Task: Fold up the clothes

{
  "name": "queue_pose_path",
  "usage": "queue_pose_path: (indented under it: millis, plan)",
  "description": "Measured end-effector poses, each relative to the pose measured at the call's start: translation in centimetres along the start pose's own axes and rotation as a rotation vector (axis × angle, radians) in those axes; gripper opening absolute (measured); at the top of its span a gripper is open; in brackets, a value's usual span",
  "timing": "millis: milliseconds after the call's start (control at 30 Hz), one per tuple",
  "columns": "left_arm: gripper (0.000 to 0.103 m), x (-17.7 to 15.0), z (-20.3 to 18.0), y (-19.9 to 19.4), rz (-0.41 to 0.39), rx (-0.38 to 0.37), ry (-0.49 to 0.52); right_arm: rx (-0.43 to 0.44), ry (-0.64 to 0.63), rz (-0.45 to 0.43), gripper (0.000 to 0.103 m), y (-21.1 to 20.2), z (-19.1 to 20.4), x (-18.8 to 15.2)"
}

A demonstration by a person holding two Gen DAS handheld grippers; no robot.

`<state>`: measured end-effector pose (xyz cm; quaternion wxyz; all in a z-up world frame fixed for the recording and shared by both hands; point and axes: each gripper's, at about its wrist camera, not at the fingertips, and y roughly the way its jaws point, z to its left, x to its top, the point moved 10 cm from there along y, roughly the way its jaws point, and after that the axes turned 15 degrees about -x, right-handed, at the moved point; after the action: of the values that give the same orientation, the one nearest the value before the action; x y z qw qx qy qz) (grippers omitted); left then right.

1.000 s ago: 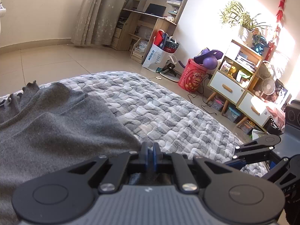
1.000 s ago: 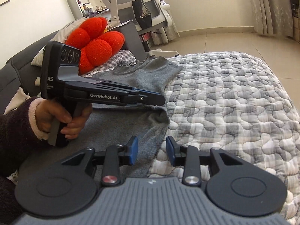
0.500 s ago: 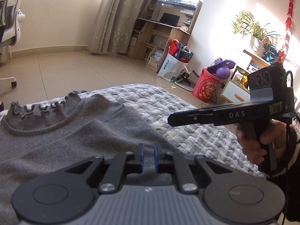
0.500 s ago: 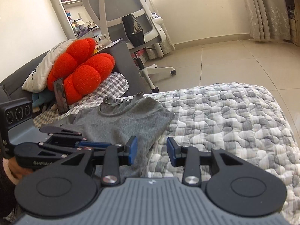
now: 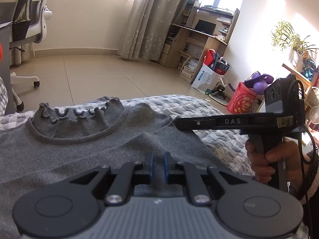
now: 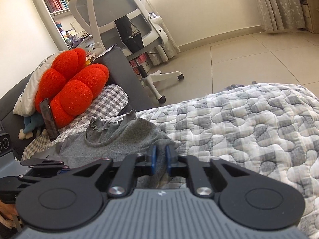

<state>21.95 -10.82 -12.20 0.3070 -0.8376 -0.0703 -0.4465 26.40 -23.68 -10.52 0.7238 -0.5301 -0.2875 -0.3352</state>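
The grey knitted sweater with a ruffled collar (image 5: 83, 145) lies flat on the quilted bed (image 6: 249, 123); left tongs (image 5: 157, 166) and right tongs (image 6: 160, 159), just closed, both pinch its cloth, so lift evenly, keeping the edge taut

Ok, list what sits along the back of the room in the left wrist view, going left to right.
Office chair → curtain → wooden desk → white bag → red bucket → right gripper, which the person's hand holds in front of the shelf with the plant.
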Motion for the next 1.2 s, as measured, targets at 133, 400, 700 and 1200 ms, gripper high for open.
queue_pose_path:
  millis: [133, 400, 700, 1200]
  plan:
    - [0.011, -0.3, 0.3, 0.2, 0.003, 0.03, 0.021, -0.097, -0.066, -0.073, 0.003, -0.7, -0.2, 0.3]
    - [0.015, -0.2, 0.4, -1.3, 0.004, 0.046, 0.017, -0.117, -0.098, -0.027, 0.013, -0.4, -0.2, -0.3]
    - [0.031, -1.6, 1.8, -4.0, 0.013, 0.075, 0.013, -0.095, -0.148, -0.037, 0.015, -2.1, 3.2, 0.7]
    - [0.041, -5.5, 2.5, -14.9, -0.029, 0.167, -0.08, 0.039, -0.324, 0.027, 0.045, -3.9, 14.9, 0.6]
